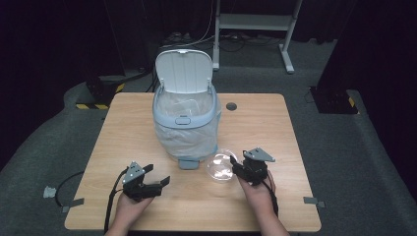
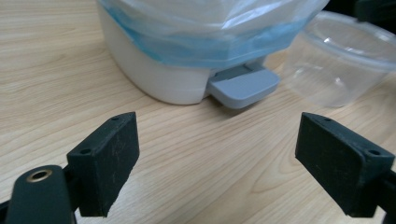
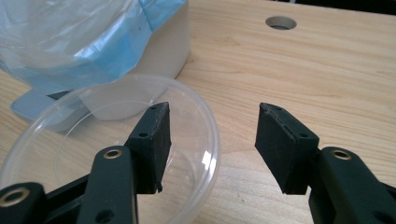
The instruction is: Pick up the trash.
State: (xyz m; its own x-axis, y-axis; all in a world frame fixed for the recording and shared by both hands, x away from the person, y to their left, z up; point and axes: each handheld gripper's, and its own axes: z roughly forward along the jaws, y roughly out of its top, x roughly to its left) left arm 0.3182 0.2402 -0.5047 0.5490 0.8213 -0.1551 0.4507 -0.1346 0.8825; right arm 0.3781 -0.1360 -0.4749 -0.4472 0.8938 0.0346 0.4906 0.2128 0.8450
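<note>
A white pedal bin [image 1: 186, 123] lined with a clear bag stands at the middle of the wooden table [image 1: 275, 137], its lid [image 1: 183, 71] up and its grey pedal [image 1: 188, 163] facing me. A clear plastic bowl [image 1: 221, 167] sits just right of the pedal. My right gripper [image 1: 234, 166] is open at the bowl's right edge. In the right gripper view [image 3: 212, 109] one jaw hangs over the bowl [image 3: 93, 116] and the other outside its rim, neither pressing. My left gripper [image 1: 157, 175] stands open left of the pedal, nothing between its jaws [image 2: 217, 123]; ahead are the pedal [image 2: 245, 86] and the bowl [image 2: 341, 60].
A round cable hole [image 1: 231, 106] sits in the tabletop behind and right of the bin. Bare wood stretches to the left and right of the bin. A white metal frame [image 1: 255, 22] stands on the grey floor beyond the table.
</note>
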